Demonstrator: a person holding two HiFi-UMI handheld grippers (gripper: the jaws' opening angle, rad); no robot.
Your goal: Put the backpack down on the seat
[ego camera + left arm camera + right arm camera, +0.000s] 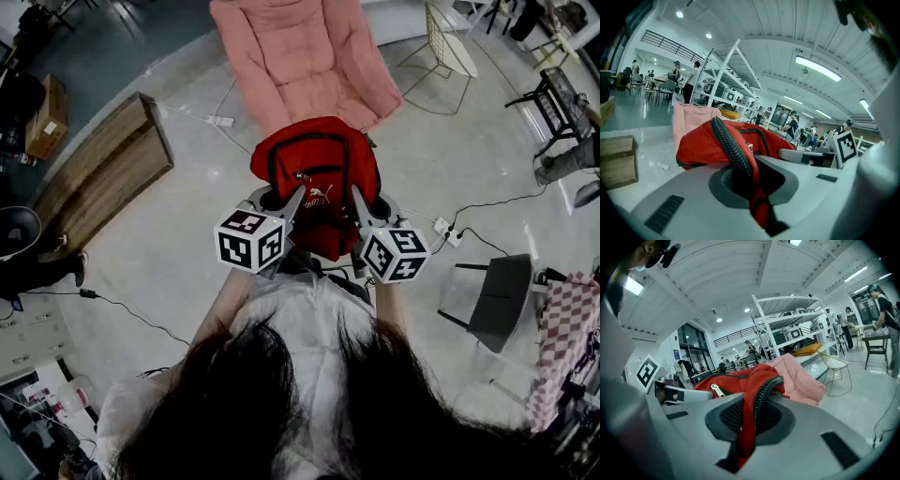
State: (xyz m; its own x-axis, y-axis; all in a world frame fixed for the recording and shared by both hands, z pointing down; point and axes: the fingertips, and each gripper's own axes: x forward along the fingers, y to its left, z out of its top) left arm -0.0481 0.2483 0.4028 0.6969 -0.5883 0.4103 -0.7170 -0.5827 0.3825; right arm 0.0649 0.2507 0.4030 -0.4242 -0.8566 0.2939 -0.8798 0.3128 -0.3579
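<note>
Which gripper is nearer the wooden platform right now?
Left. The left gripper grips the backpack on the side toward the wooden platform; the right gripper grips its other side, farther away.

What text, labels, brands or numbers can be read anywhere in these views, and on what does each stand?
Nothing reads clearly enough to quote.
red backpack: a white logo on its front, too small to read.
Cubes on the left gripper and right gripper: black-and-white square markers, no letters or numbers.
blue sign beside the glass doors: too small and blurred to read.
</note>
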